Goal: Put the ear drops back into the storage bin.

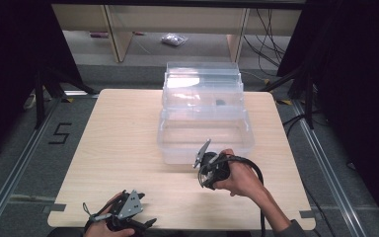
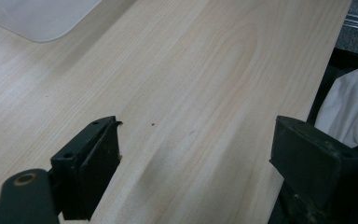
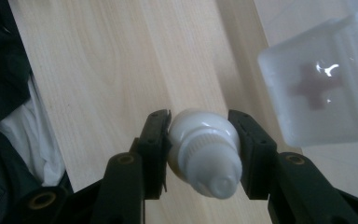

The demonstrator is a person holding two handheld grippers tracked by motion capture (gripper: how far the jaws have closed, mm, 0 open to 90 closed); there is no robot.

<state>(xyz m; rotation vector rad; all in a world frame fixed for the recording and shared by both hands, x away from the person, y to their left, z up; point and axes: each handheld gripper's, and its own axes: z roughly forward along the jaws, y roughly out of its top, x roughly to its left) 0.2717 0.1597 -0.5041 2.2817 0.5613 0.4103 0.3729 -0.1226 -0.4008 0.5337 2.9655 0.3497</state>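
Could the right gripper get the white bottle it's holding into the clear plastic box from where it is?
Probably yes. The right gripper, shut on the white bottle, sits beside the clear plastic box, whose top looks open, with nothing between them.

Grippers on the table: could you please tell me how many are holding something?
1. The right gripper clamps a white bottle near the clear box; the left gripper is open.

Box point(image 3: 324, 88) cut off at right edge, bottle point(image 3: 205, 154) blurred – label unreadable, small dark item in box point(image 1: 220, 102) too small to ID
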